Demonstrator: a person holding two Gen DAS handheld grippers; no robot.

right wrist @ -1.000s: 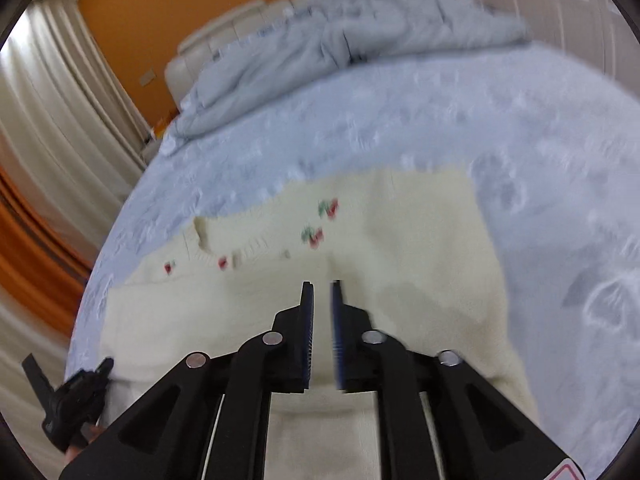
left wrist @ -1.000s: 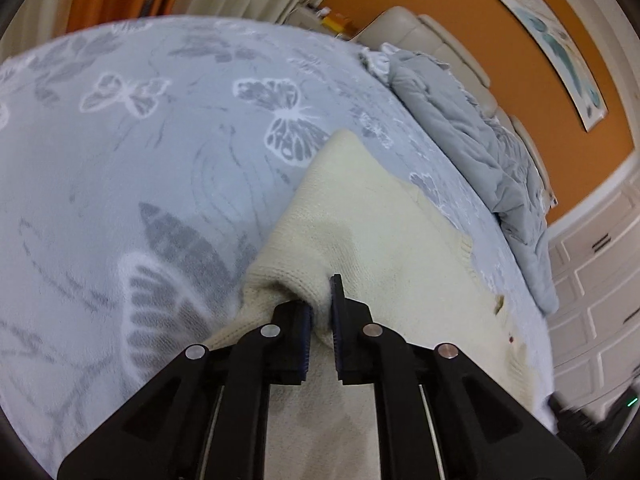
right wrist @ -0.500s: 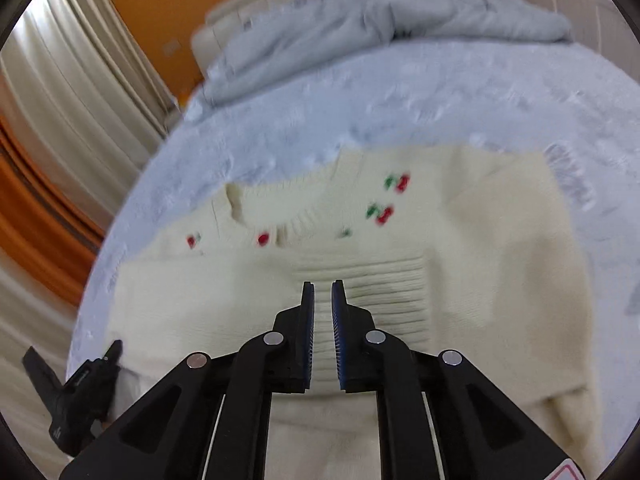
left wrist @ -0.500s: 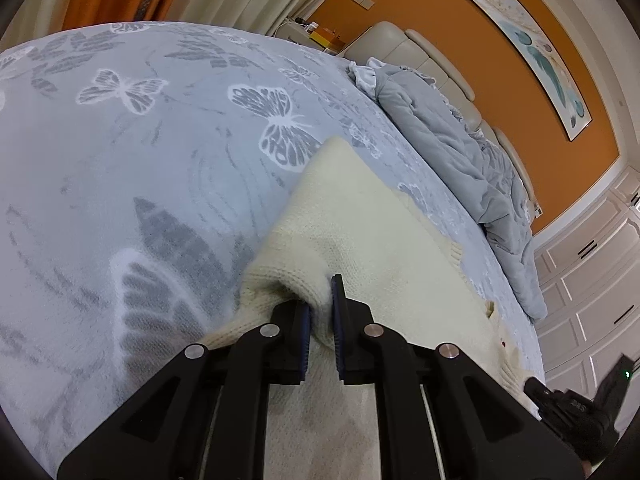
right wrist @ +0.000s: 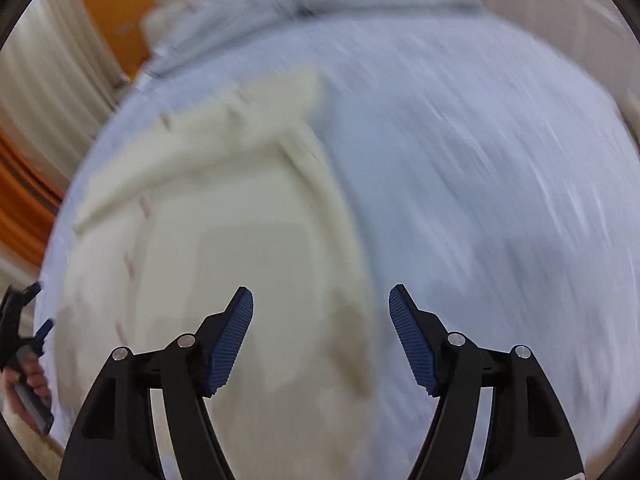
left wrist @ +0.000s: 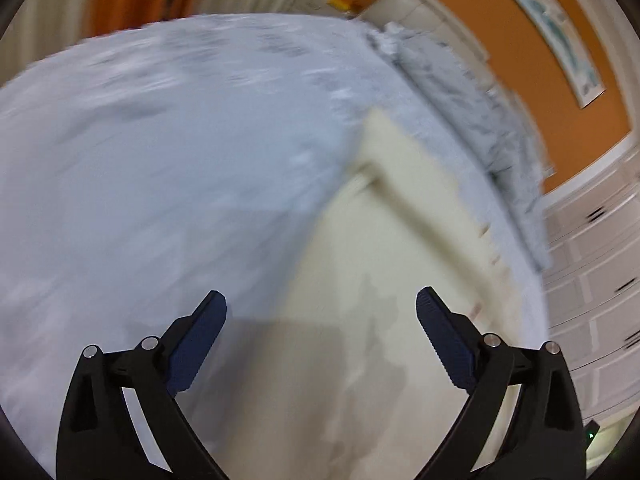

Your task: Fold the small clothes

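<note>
A cream knitted sweater (left wrist: 384, 264) lies flat on the grey-blue bedspread (left wrist: 160, 168), blurred by motion in both views. My left gripper (left wrist: 322, 308) hovers above the sweater's left edge, its jaws opening wide with nothing between them. In the right wrist view the same sweater (right wrist: 224, 240) fills the left half, and my right gripper (right wrist: 321, 304) hangs over its right edge, jaws also opening and empty. The left gripper (right wrist: 24, 320) and a hand on its handle show at that view's far left edge.
A crumpled grey duvet (left wrist: 472, 92) lies along the beige headboard (left wrist: 416, 8) at the bed's far end. An orange wall with a framed picture (left wrist: 548, 28), white cupboard doors (left wrist: 592, 264) and curtains (right wrist: 52, 92) surround the bed.
Both grippers have let go of the sweater and opened wide. Both views have pulled back from the cloth, and the sweater now lies flat below them.
</note>
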